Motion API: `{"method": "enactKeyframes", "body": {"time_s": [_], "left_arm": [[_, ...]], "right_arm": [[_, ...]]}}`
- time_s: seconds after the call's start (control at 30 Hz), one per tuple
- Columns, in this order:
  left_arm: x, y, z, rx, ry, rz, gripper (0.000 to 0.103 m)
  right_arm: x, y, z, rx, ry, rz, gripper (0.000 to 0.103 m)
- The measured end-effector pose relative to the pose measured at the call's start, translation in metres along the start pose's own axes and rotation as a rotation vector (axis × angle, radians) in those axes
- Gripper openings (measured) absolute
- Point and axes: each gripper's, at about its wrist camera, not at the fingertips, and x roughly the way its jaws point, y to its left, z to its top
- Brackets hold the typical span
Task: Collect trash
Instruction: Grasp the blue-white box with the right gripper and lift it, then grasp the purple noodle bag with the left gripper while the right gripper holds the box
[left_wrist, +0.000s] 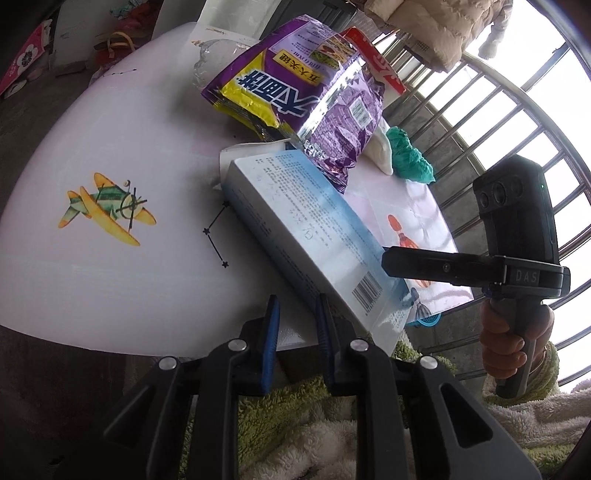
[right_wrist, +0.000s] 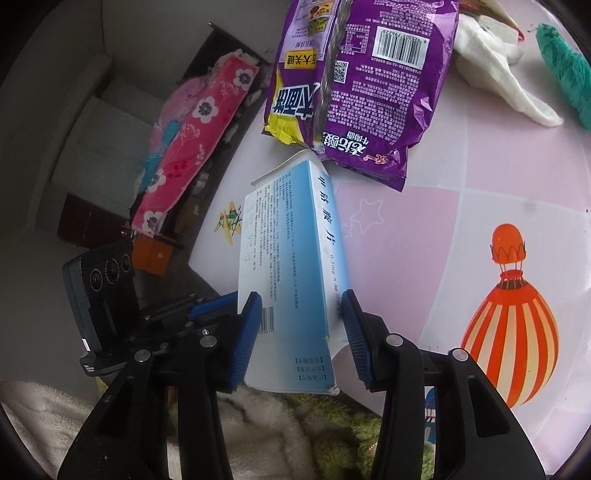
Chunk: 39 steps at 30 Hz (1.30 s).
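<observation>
Blue-and-white carton (right_wrist: 291, 273): we are finding it lying at the near edge of the surface (left_wrist: 110, 147), its near end sticking out past the rim over the fleece below; centre of the right wrist view, running from the centre to the lower right of the left wrist view.
Right gripper (right_wrist: 301, 339): we are straddling the carton's near end. The left pad is touching or very nearly touching the barcode side; a sliver of gap is showing at the right pad, so we are judging the jaws part open and no grip made yet.
Left gripper (left_wrist: 295, 325): we are holding it low in the frame at the surface's near rim, just left of the carton. Its jaws are standing a narrow gap apart with nothing between them.
Purple snack wrapper (right_wrist: 354, 85): we are seeing it crumpled at the carton's far end, overlapping that end, upper middle of both views. Uncollected.
White crumpled piece (right_wrist: 495, 70): lying upper right in the right wrist view, beside the wrapper. Uncollected.
Green crumpled piece (right_wrist: 565, 70): lying at the far upper right edge, beside the white piece. Uncollected.
Clear crushed plastic (left_wrist: 218, 59): lying behind the wrapper, upper middle of the left wrist view; we cannot tell what it is.
Bin or bag: we are not seeing any in either view.
Progress: we are judging the task barely started, with every piece we can see on the surface and the carton seemingly first in line.
</observation>
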Motion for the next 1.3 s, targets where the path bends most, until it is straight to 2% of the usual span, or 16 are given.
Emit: {"method": "enactKeyframes", "body": {"time_s": [0.1, 0.23, 0.6, 0.93, 1.17, 1.3], "left_arm": [[0.003, -0.001, 0.002, -0.007, 0.003, 0.005, 0.018], [0.002, -0.008, 0.001, 0.036, 0.004, 0.000, 0.018], [0.015, -0.022, -0.001, 0.101, 0.051, -0.050, 0.018], [0.022, -0.024, 0.009, 0.107, 0.032, -0.051, 0.018], [0.012, -0.010, 0.009, 0.062, 0.005, -0.020, 0.020], [0.001, 0.005, 0.013, 0.025, -0.034, 0.005, 0.021]], "right_arm": [[-0.005, -0.002, 0.000, 0.006, -0.004, -0.014, 0.043], [-0.011, -0.001, -0.008, 0.011, 0.000, -0.031, 0.043], [-0.032, -0.013, -0.025, 0.087, -0.021, -0.037, 0.043], [-0.039, -0.013, -0.024, 0.125, -0.077, -0.084, 0.046], [-0.031, 0.008, -0.011, 0.059, -0.136, -0.195, 0.070], [-0.014, 0.027, -0.003, -0.017, -0.130, -0.309, 0.079]]}}
